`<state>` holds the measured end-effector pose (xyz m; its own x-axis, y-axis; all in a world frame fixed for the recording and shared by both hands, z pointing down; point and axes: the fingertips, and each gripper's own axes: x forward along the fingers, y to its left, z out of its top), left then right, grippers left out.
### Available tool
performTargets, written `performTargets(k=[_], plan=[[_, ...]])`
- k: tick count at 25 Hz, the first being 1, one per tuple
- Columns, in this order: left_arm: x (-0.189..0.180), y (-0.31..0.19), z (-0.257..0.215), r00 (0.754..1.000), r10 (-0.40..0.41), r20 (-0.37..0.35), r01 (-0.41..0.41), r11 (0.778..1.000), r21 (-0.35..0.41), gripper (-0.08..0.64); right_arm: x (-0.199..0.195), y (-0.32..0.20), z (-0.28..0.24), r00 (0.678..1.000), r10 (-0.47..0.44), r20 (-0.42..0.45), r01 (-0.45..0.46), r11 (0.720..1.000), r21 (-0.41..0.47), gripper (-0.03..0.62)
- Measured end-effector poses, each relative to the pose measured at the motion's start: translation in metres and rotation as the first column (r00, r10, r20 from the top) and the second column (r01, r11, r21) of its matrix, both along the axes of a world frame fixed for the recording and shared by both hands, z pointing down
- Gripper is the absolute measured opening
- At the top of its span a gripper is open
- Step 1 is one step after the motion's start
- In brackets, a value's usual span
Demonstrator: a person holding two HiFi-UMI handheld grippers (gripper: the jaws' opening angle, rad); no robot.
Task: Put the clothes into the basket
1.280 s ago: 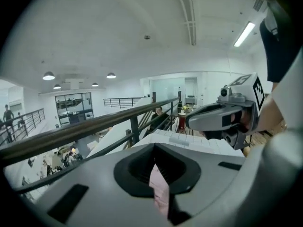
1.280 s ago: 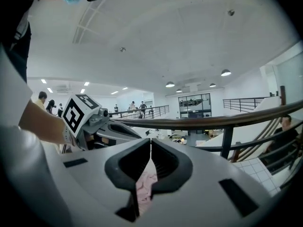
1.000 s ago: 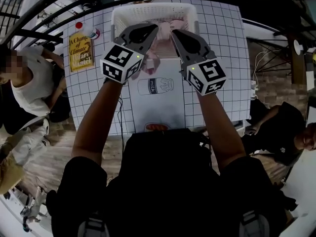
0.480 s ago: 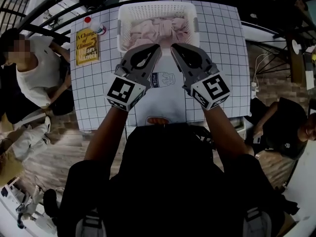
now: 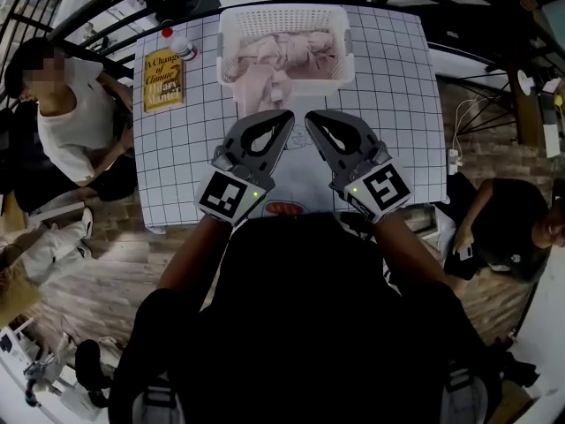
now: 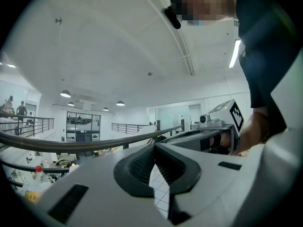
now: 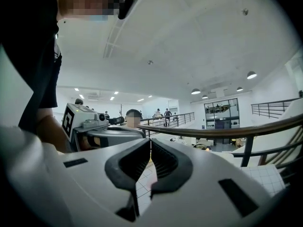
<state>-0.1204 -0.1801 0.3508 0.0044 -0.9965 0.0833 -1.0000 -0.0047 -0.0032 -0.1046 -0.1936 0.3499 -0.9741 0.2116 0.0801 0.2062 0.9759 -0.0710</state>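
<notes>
A yellow book (image 5: 164, 79) lies on the left of the white squared table (image 5: 397, 104), the grey left gripper (image 5: 285, 116) is shut with nothing in it, the pink clothes (image 5: 287, 53) sit in the white plastic basket (image 5: 284, 14) with one bit hanging over its front edge, and the grey right gripper (image 5: 311, 116) is shut and empty too

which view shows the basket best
The head view: the white basket sits at the far edge of the table, pink clothes inside, one piece draped over its near rim. Both gripper views tilt up toward ceiling and railings and show no basket.
</notes>
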Motion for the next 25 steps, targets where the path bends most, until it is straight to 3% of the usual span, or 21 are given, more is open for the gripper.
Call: performTargets(k=[11,25], plan=[[0.023,0.031,-0.005,1.0,-0.016,-0.009,0.016,1.0,0.009,0.005,0.023,0.019,-0.009,0.999,-0.026,0.023,0.026,1.0,0.007,0.018],[0.037,0.032,-0.012,1.0,-0.014,-0.003,0.015,1.0,0.025,0.005,0.038,0.029,-0.017,0.999,-0.043,0.025,0.043,0.999,-0.007,0.018]])
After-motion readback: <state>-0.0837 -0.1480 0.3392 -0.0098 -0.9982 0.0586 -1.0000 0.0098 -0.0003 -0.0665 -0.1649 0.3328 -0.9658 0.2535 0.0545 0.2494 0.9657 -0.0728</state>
